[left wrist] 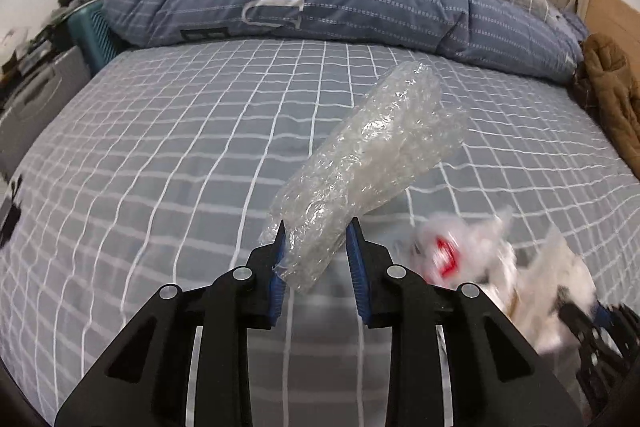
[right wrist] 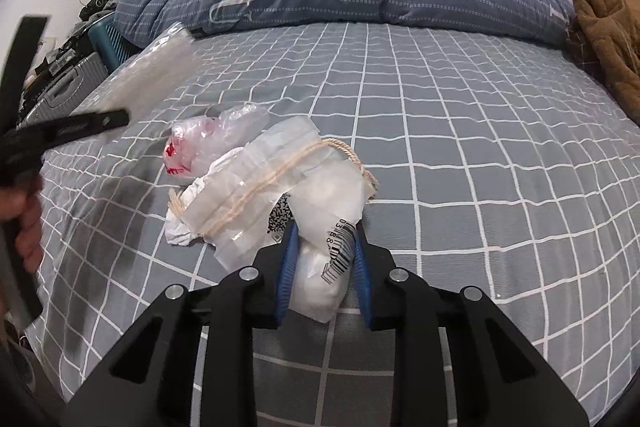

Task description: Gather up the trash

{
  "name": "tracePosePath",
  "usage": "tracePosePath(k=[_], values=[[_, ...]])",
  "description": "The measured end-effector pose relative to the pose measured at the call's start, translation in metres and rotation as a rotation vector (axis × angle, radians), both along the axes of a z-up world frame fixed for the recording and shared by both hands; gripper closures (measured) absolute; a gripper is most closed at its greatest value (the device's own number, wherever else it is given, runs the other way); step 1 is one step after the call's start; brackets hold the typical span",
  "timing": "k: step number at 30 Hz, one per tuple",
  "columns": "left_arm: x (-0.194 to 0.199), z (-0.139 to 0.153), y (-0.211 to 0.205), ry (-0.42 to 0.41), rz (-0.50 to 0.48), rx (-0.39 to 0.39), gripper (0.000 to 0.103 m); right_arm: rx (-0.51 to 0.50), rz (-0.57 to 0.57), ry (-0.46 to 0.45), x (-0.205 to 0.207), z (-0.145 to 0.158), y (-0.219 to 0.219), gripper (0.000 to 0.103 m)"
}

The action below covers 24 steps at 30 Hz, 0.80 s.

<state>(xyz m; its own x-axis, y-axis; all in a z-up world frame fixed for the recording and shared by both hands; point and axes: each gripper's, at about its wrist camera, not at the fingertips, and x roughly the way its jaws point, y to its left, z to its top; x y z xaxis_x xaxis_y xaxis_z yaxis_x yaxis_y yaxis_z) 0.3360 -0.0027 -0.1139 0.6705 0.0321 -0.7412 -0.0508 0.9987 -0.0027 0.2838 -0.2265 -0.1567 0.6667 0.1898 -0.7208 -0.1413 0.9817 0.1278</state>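
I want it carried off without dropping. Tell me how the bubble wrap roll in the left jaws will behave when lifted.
The bubble wrap roll is probably very light: thin clear film full of air. It juts far beyond the left gripper, held only at one end, so it may sag or swing. The film looks glossy and squashy, so it could slip under a loose grip.

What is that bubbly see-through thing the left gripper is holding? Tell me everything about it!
It is a roll of bubble wrap, clear, crinkly plastic covered in small air pockets. It is long and tube-shaped, flattened at the near end, where the left gripper pinches it between blue pads. It tilts up and away to the right, lifted above the gray checked bed sheet. In the right wrist view it looks blurred.
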Motion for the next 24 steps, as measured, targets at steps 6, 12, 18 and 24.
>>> tracePosePath(k=[6, 12, 18, 24], values=[[-0.05, 0.001, -0.005, -0.005, 0.001, 0.008, 0.076, -0.013, -0.012, -0.042, -0.016, 0.015, -0.002, 0.078], [-0.093, -0.006, -0.004, -0.017, 0.01, 0.002, 0.076, 0.007, -0.036, -0.077, -0.039, 0.031, -0.006, 0.078], [-0.119, -0.01, -0.005, -0.018, 0.004, -0.003, 0.076, -0.014, -0.032, -0.083, -0.065, 0.037, -0.007, 0.078], [-0.144, -0.008, -0.004, -0.023, 0.001, -0.01, 0.076, -0.032, -0.026, -0.09, -0.089, 0.041, -0.003, 0.078]])
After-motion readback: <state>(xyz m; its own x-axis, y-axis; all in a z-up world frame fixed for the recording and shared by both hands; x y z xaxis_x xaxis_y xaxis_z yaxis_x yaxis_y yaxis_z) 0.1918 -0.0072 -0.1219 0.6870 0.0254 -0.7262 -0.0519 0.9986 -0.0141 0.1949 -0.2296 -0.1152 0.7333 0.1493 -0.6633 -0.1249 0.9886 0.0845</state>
